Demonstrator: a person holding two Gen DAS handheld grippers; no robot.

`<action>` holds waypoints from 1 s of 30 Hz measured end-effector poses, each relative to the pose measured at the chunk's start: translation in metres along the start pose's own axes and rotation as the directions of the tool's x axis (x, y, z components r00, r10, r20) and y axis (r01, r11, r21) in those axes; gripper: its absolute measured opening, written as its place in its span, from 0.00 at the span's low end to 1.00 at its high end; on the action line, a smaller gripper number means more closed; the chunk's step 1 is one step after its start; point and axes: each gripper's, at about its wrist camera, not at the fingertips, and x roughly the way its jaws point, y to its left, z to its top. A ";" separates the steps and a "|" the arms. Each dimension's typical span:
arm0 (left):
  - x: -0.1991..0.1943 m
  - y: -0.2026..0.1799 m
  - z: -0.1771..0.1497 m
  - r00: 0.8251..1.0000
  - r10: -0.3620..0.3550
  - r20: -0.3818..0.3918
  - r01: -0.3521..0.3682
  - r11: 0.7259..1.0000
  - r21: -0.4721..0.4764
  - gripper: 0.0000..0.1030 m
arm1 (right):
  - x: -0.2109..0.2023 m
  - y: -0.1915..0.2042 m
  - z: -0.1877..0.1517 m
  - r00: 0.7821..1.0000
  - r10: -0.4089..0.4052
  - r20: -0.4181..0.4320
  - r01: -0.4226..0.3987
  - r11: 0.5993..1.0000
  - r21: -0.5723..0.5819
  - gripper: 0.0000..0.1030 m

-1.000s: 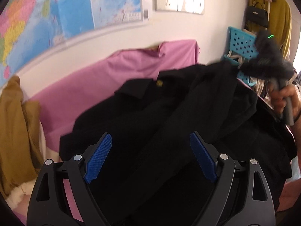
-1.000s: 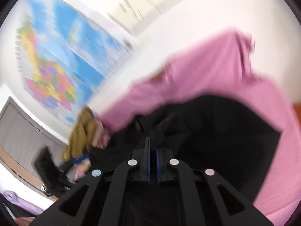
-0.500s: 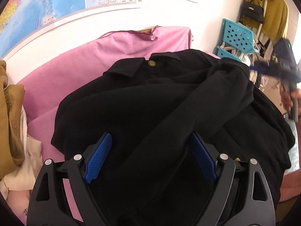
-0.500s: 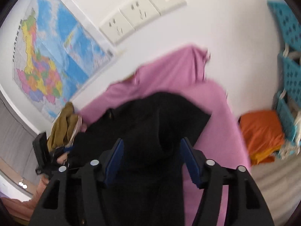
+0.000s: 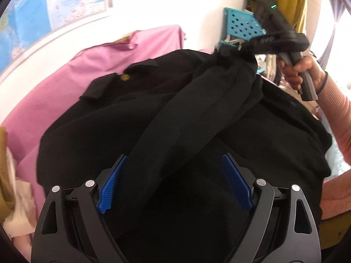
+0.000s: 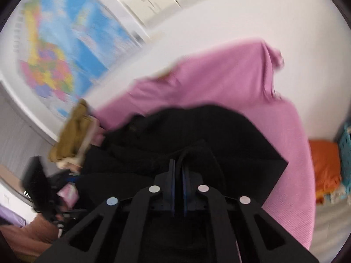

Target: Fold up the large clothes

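The jaws of the right gripper [image 6: 178, 175] are clamped on a sleeve [image 5: 197, 114] of the black coat [image 5: 105, 118] spread over the pink cover [image 5: 54, 83], and the left gripper [image 5: 173, 179] hangs open, so the thick sleeve could slip free.

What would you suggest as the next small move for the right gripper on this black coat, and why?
Probably carry the sleeve inward across the black coat. The right gripper is shut on the sleeve's end, lifted above the body, while the left gripper hovers open.
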 end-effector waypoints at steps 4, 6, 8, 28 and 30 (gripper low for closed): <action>-0.002 -0.009 -0.006 0.998 -0.068 0.009 0.068 0.997 0.026 0.82 | -0.057 0.009 -0.009 0.986 0.054 0.156 -0.050 0.998 -0.030 0.02; -0.001 -0.017 -0.011 0.997 -0.081 -0.007 0.082 0.995 0.061 0.82 | -0.055 0.005 -0.017 0.995 -0.006 0.099 0.009 0.999 -0.034 0.03; 0.003 -0.022 -0.016 0.997 -0.078 -0.028 0.080 0.993 0.088 0.82 | -0.037 -0.004 -0.029 0.996 -0.088 -0.008 0.088 0.996 -0.022 0.03; -0.019 0.033 0.030 0.990 0.122 0.066 -0.119 0.992 -0.038 0.82 | 0.005 0.008 -0.020 0.982 -0.077 -0.174 0.067 0.996 -0.063 0.19; -0.008 0.045 0.036 0.989 0.144 0.041 -0.142 0.989 -0.048 0.82 | -0.003 0.023 -0.020 0.986 -0.104 -0.131 0.085 0.987 -0.140 0.18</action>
